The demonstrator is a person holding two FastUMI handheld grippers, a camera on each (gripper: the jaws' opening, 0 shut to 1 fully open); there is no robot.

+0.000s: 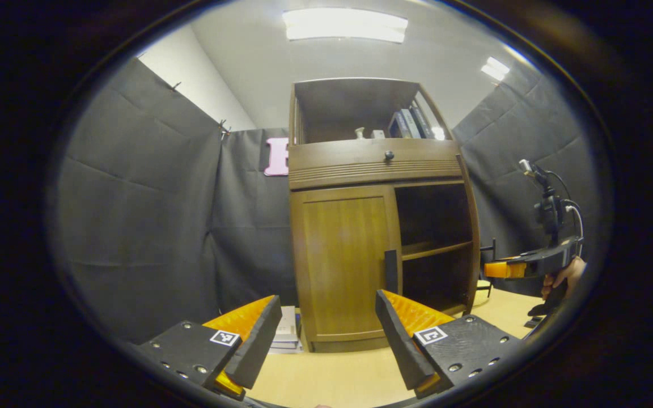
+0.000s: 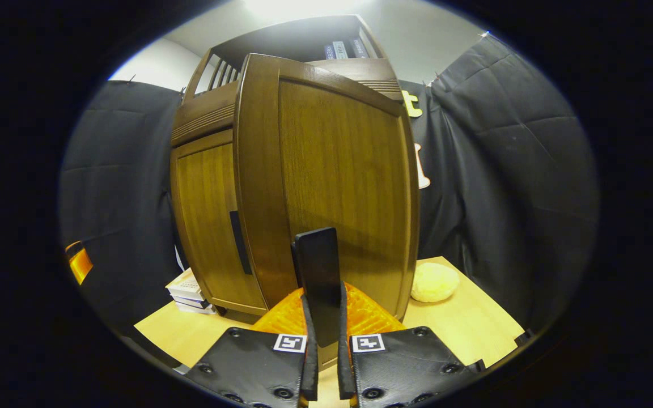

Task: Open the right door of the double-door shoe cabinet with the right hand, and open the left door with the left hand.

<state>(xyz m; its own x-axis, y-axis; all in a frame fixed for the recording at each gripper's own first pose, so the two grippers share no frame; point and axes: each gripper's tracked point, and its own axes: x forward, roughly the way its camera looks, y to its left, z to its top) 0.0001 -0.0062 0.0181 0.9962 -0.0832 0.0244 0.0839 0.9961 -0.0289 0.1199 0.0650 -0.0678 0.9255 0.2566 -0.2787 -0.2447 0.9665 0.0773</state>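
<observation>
Tabletop cabinet [image 1: 380, 226]: right door [image 2: 338, 187] open (left door [image 1: 340, 263] closed).

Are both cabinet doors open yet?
Not yet. The right door is swung open, and the right gripper is shut on its handle. The left door looks closed. The left gripper is open in front of it, not touching its handle.

In the right gripper view, the open right door [image 2: 338, 170] blocks the cabinet's inside, and its handle [image 2: 318, 272] runs down out of sight between the right tool's [image 2: 323, 362] fingers. In the left gripper view, the books [image 1: 411, 123] on the top shelf are too small to tell apart, and the stack [image 1: 287, 334] beside the cabinet is half hidden behind the left tool [image 1: 326, 340].
</observation>
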